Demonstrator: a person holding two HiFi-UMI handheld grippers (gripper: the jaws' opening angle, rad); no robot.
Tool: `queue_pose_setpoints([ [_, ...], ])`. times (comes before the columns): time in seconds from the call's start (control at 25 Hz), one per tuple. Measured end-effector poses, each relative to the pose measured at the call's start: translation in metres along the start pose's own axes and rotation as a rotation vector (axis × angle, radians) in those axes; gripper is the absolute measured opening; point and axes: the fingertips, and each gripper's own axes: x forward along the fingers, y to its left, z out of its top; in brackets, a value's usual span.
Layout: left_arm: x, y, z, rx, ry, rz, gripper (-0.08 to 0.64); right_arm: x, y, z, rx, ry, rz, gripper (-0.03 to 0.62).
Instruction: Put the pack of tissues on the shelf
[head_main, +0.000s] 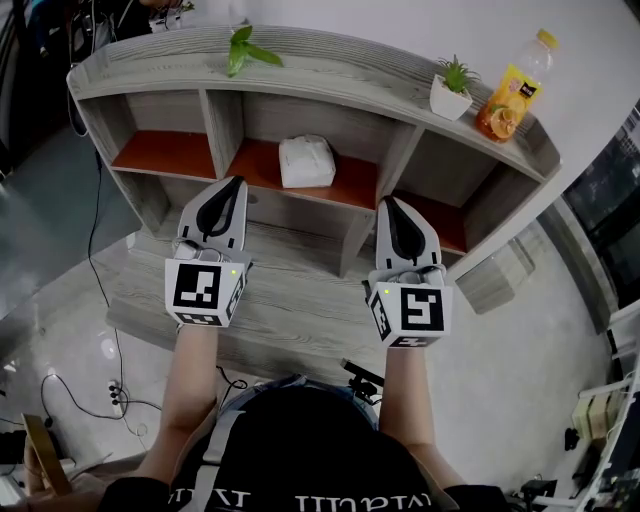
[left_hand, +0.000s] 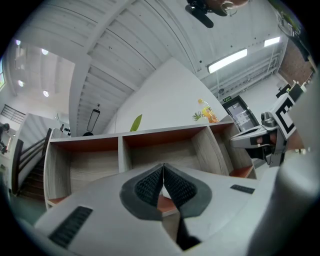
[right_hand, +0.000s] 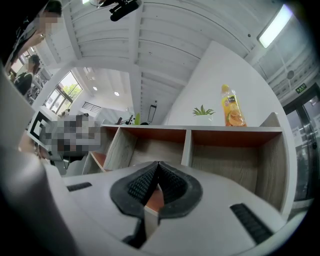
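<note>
A white pack of tissues (head_main: 306, 161) lies in the middle compartment of the grey wooden shelf (head_main: 330, 75), on its orange floor. My left gripper (head_main: 226, 190) hovers over the shelf's lower board, just left of and in front of the pack, jaws shut and empty. My right gripper (head_main: 392, 209) is held level with it to the right, in front of the right compartment, also shut with nothing between its pads. In the left gripper view the shut jaws (left_hand: 163, 168) point at the compartments; the right gripper view shows its jaws (right_hand: 158, 165) likewise closed.
On the shelf's top stand a small potted plant (head_main: 453, 88), an orange juice bottle (head_main: 515, 88) and a green leaf plant (head_main: 243, 48). Left (head_main: 165, 152) and right (head_main: 445, 225) compartments hold nothing. Cables and a power strip (head_main: 115, 396) lie on the floor at left.
</note>
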Motion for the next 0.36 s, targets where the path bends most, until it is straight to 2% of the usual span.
queue_pose_setpoints([
  [0.36,-0.0041,0.0014,0.0026,0.004,0.001,0.007,0.014,-0.0019,-0.0010,-0.0008,0.005,0.006,0.007,0.015],
])
